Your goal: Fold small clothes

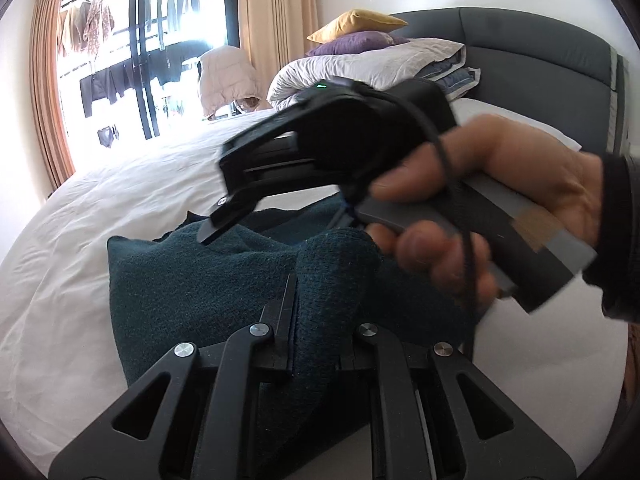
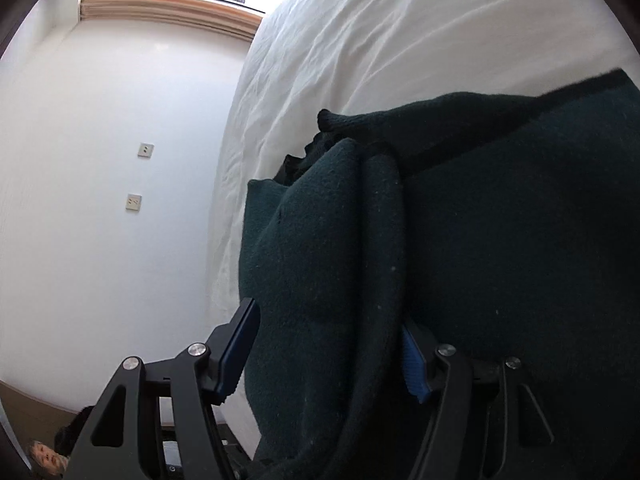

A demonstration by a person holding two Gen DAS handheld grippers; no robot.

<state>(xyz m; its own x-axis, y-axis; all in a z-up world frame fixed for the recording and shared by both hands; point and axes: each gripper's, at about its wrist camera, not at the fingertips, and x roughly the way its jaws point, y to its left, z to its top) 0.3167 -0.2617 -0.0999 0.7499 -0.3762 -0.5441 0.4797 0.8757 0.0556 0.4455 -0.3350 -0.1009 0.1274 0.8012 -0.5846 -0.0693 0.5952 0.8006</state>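
Note:
A dark teal knit garment (image 1: 192, 280) lies bunched on the white bed sheet (image 1: 100, 208). My left gripper (image 1: 316, 344) is shut on a raised fold of it at the near edge; the knit hides one of its fingers. A hand (image 1: 500, 184) holds my right gripper (image 1: 224, 216) just above the garment's far side, pointing down and left. In the right wrist view the garment (image 2: 500, 220) fills the right half. My right gripper (image 2: 328, 320) stands open with a thick roll of the knit between its blue pads (image 2: 236, 352), which do not squeeze it.
A folded duvet (image 1: 360, 64) with purple and yellow pillows sits against the grey headboard (image 1: 540, 48). Beyond the bed are a window with hanging laundry (image 1: 120, 60) and a pale jacket (image 1: 228, 76). A white wall with sockets (image 2: 134, 202) borders the bed's edge (image 2: 228, 200).

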